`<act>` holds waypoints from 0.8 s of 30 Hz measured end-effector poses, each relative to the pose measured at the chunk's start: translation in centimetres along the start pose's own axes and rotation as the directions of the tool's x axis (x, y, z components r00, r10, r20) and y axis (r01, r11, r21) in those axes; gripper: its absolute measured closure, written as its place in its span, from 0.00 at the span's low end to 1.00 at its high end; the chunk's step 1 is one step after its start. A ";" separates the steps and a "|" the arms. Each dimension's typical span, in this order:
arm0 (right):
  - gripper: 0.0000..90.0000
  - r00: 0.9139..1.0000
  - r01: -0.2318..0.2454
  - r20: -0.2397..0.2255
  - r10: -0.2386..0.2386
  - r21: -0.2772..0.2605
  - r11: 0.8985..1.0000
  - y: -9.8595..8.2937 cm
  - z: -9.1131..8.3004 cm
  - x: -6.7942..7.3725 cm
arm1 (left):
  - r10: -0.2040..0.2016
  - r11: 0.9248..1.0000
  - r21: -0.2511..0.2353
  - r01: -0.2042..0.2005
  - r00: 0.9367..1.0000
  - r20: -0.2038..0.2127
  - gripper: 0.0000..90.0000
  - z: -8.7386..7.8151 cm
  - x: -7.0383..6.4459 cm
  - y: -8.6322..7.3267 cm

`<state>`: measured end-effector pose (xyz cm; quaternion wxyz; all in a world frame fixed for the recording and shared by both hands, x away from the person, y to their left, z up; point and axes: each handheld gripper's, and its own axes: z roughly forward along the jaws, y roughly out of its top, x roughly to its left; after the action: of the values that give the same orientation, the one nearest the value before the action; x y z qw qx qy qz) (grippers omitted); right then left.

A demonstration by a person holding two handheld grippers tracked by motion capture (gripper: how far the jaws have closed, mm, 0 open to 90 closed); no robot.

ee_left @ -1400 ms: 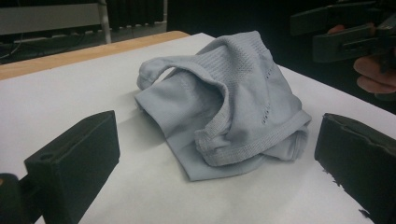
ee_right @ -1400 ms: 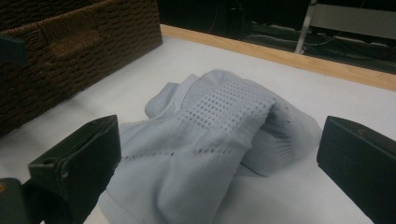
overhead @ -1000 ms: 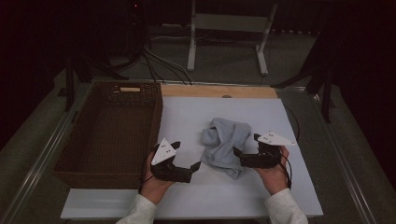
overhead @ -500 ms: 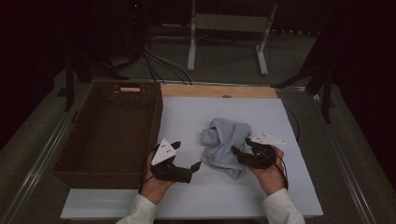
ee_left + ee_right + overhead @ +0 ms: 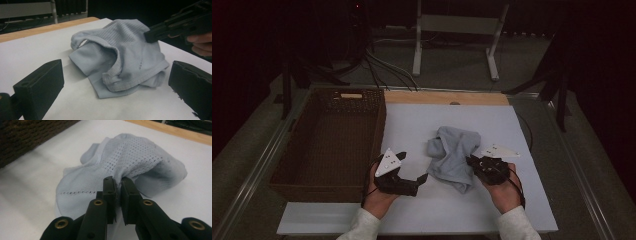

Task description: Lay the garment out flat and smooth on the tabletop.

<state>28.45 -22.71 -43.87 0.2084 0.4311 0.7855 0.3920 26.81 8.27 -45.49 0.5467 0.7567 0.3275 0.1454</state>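
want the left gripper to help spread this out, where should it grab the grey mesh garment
Probably the hemmed edge of the grey mesh garment nearest the left gripper, coming in low along the white board with its open jaws. That hem folds up off the surface, and the right gripper already pinches the opposite side.

Brown wicker basket [image 5: 332,145] left on white board [image 5: 412,120]; wooden strip [image 5: 447,97] behind; cables [image 5: 382,65] on floor.
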 end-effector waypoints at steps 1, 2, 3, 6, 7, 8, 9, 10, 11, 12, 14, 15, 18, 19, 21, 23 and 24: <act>0.93 1.000 0.001 0.001 -0.001 -0.002 1.000 0.1 -0.2 0.1 | -0.001 1.000 -0.001 0.001 1.000 0.001 0.01 0.0 0.0 0.0; 0.93 1.000 0.005 0.002 -0.005 -0.005 1.000 0.2 -0.5 0.2 | -0.001 1.000 -0.001 0.001 1.000 0.001 0.01 0.0 0.0 0.0; 0.93 1.000 0.006 0.005 -0.006 -0.004 1.000 0.2 -0.7 0.4 | -0.001 1.000 -0.003 0.001 1.000 0.001 0.01 -0.1 0.0 0.0; 0.93 1.000 0.010 0.012 -0.010 -0.006 1.000 0.2 -1.1 0.5 | -0.001 1.000 -0.006 0.001 1.000 0.000 0.01 -0.1 0.0 0.1; 0.93 0.999 0.019 0.027 -0.019 -0.003 1.000 0.2 -1.5 0.5 | -0.004 1.000 -0.008 0.004 1.000 -0.002 0.01 -0.2 0.1 0.1; 0.93 0.999 0.023 0.039 -0.023 -0.001 1.000 0.1 -1.6 0.4 | -0.003 1.000 -0.008 0.003 1.000 -0.001 0.01 -0.2 0.1 0.1; 0.93 0.999 0.020 0.044 -0.020 -0.001 1.000 0.0 -1.8 0.3 | -0.001 1.000 -0.009 0.001 1.000 -0.002 0.01 -0.3 0.1 0.2; 0.93 0.999 0.020 0.044 -0.020 -0.001 1.000 0.0 -1.8 0.3 | -0.001 1.000 -0.009 0.001 1.000 -0.002 0.01 -0.3 0.1 0.2; 0.93 0.999 0.015 0.047 -0.015 -0.002 1.000 -0.1 -2.0 0.1 | -0.001 1.000 -0.009 0.001 1.000 -0.003 0.01 -0.3 0.1 0.2; 0.93 0.998 0.006 0.058 -0.006 -0.002 1.000 -0.3 -2.3 -0.3 | 0.000 1.000 -0.012 0.000 1.000 -0.003 0.01 -0.3 0.1 0.2; 0.93 0.998 -0.004 0.065 0.004 -0.001 1.000 -0.7 -2.4 -0.9 | 0.000 1.000 -0.014 0.000 1.000 -0.002 0.01 -0.3 0.0 0.3; 0.93 0.998 -0.010 0.069 0.010 0.003 1.000 -0.9 -2.5 -1.1 | 0.001 1.000 -0.014 -0.001 1.000 -0.002 0.01 -0.3 0.0 0.3; 0.93 0.996 -0.024 0.086 0.022 0.017 1.000 -1.6 -2.4 -1.8 | 0.000 1.000 -0.013 0.000 1.000 -0.002 0.01 -0.3 0.0 0.3; 0.92 0.996 -0.030 0.087 0.029 0.019 0.999 -1.8 -2.3 -2.0 | 0.001 1.000 -0.013 -0.001 1.000 -0.002 0.01 -0.3 0.0 0.3; 0.92 0.995 -0.037 0.094 0.034 0.029 0.999 -2.2 -2.3 -2.3 | 0.002 1.000 -0.013 -0.002 1.000 -0.003 0.01 -0.3 0.0 0.3; 0.92 0.994 -0.039 0.108 0.035 0.040 0.998 -2.5 -2.2 -2.5 | 0.001 1.000 -0.014 -0.002 1.000 -0.002 0.01 -0.3 0.0 0.3; 0.92 0.993 -0.041 0.110 0.036 0.043 0.998 -2.6 -2.2 -2.6 | 0.001 1.000 -0.014 -0.001 1.000 -0.002 0.01 -0.3 0.0 0.3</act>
<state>27.05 -26.73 -44.62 0.2334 0.4716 0.7732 0.3540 26.69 8.44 -45.10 0.5515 0.7530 0.3265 0.1488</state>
